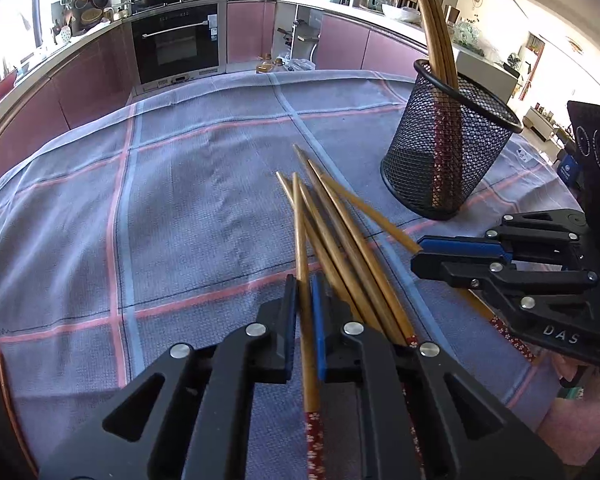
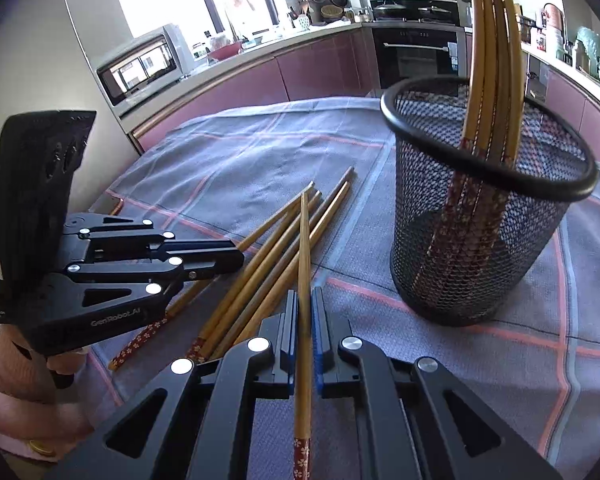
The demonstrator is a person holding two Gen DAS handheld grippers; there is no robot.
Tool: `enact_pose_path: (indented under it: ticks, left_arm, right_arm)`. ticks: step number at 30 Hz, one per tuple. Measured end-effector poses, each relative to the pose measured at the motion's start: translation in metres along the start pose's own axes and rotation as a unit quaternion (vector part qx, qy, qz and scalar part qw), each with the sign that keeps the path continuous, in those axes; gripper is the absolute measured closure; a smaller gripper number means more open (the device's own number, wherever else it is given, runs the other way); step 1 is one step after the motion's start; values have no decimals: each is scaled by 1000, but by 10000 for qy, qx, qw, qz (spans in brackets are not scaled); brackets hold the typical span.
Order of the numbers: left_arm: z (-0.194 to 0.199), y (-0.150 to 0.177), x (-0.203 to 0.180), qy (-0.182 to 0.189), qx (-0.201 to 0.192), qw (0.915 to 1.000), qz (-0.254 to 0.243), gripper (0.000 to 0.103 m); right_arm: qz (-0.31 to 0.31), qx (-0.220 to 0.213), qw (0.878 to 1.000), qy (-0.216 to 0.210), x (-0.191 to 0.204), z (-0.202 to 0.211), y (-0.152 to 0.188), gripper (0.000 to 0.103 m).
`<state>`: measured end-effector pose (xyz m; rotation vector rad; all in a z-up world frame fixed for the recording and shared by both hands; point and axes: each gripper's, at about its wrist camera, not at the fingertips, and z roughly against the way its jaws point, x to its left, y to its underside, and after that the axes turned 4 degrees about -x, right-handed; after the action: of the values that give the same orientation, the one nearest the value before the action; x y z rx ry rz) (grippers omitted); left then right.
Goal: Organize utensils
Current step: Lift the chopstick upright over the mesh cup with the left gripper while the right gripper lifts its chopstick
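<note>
Your left gripper (image 1: 305,304) is clamped on a single bamboo chopstick (image 1: 302,264), whose red flowered end runs back between the black fingers (image 1: 278,336) toward the camera. Just beside it, the loose chopsticks (image 1: 340,236) lie in a fanned pile on the checked cloth (image 1: 172,208) that covers the surface, tips pointing away from you. Your right gripper (image 2: 305,312) is likewise closed on one chopstick (image 2: 304,264), held above that same pile with its patterned end toward the camera. Near the pile stands the black mesh holder (image 2: 484,240), upright on the cloth, with several chopsticks (image 2: 490,60) standing in it, red ends down and leaning against its rim. Each gripper shows at the edge of the other's view.
</note>
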<state>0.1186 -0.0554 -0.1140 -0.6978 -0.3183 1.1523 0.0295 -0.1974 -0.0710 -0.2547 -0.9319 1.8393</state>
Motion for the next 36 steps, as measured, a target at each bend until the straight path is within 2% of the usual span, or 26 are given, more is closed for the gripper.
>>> enact_pose_path:
  ticks: [3,9,16,21,36]
  left_arm:
    - [11,-2,-1,47,-123,9999,14,95]
    - [46,-14,-4,411,-513,9978,36,95]
    - [91,-30,-11,871,-1021,9910,7,95]
    - [117,-42,-17,1019,-1376,9852,-20,95]
    - [147,-108,-43,1343,-2083,9688,57,95]
  right_arm:
    - [82,-218,9997,-16,3,16,-4,97]
    - [120,-672,9977,-22,3,50,-14,97]
    - [29,-1106,9939,3,-5,79,-25,97]
    - [-5,-1426,9898,18,-14,101,-33,97]
    - [305,-2124,9766,109,-26,147,-85,97]
